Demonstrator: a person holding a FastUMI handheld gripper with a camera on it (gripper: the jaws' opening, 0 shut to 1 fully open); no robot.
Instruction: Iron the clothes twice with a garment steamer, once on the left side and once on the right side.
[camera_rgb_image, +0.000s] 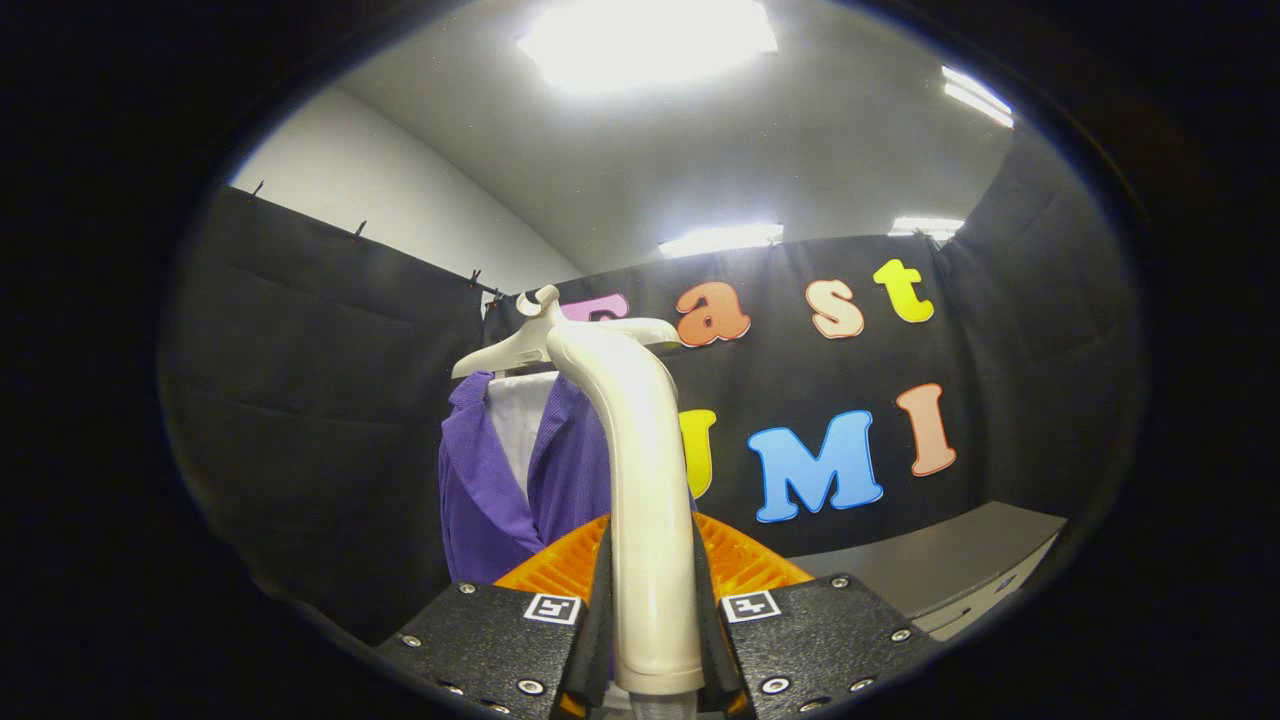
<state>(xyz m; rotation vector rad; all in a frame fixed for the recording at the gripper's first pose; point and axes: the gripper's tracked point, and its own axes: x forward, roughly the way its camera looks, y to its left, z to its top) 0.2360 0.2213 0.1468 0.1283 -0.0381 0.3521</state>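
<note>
My gripper (655, 620) is shut on the cream handle of the garment steamer (640, 470), which rises upright between the fingers and bends forward at its top. Beyond it hangs a purple garment (490, 490) with a white inner panel (520, 425), on a white hanger (520, 345) against the black cloth wall. The steamer's head sits at about hanger height, just right of the hanger's hook. The steamer's body hides the garment's right half. How far the head stands from the fabric I cannot tell.
Black cloth walls (330, 400) enclose the left, back and right. A grey table surface (960, 560) lies low on the right. An orange ribbed part (745, 565) shows just behind the fingers.
</note>
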